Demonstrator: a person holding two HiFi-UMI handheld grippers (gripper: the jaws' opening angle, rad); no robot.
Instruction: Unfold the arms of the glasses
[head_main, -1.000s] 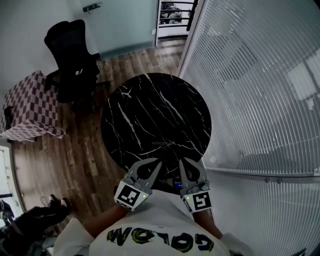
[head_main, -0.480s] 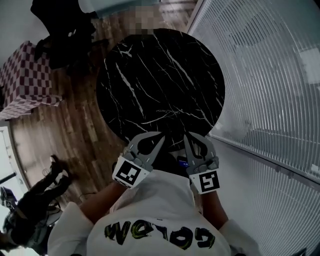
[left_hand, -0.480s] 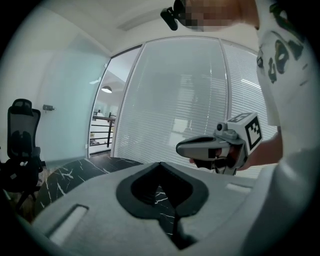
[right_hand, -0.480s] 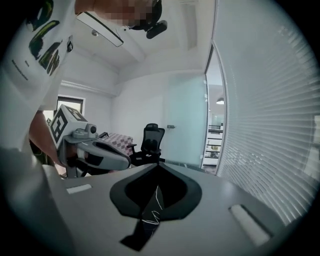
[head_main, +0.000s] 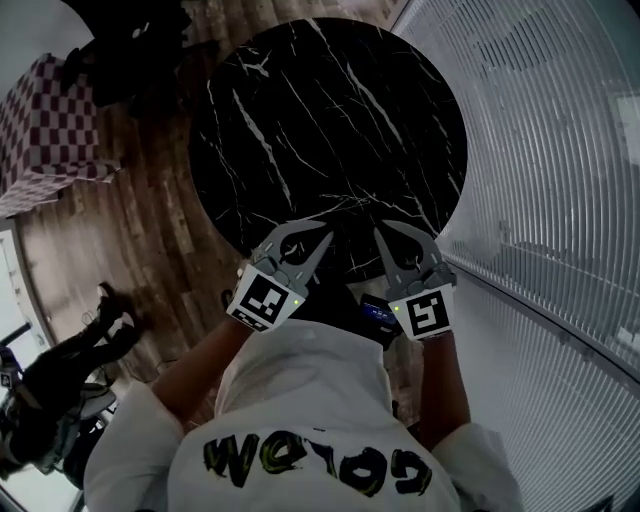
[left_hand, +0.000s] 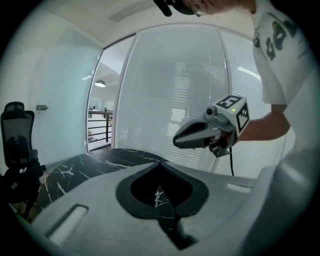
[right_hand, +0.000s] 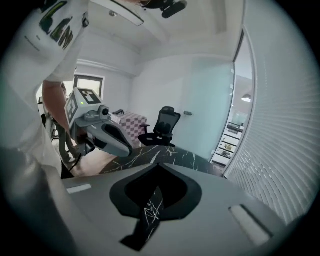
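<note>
No glasses show in any view. The round black marble table (head_main: 330, 130) fills the upper middle of the head view. My left gripper (head_main: 322, 238) and right gripper (head_main: 381, 232) hover side by side at its near edge, tips pointing over the top, both shut with nothing between the jaws. In the left gripper view my own jaws (left_hand: 161, 163) meet in front of the table (left_hand: 75, 170), and the right gripper (left_hand: 176, 142) hangs to the right. The right gripper view shows its closed jaws (right_hand: 159, 164) and the left gripper (right_hand: 128, 150) at left.
A black office chair (head_main: 130, 40) and a checkered box (head_main: 45, 130) stand on the wood floor at the far left. A glass wall with blinds (head_main: 540, 150) runs close along the table's right side. A small dark thing with a blue patch (head_main: 376, 313) sits between my wrists.
Both grippers have sunk toward the table's near edge, staying shut. The head view has tilted down, so the table looks bigger and the chair has slid to the top edge.
</note>
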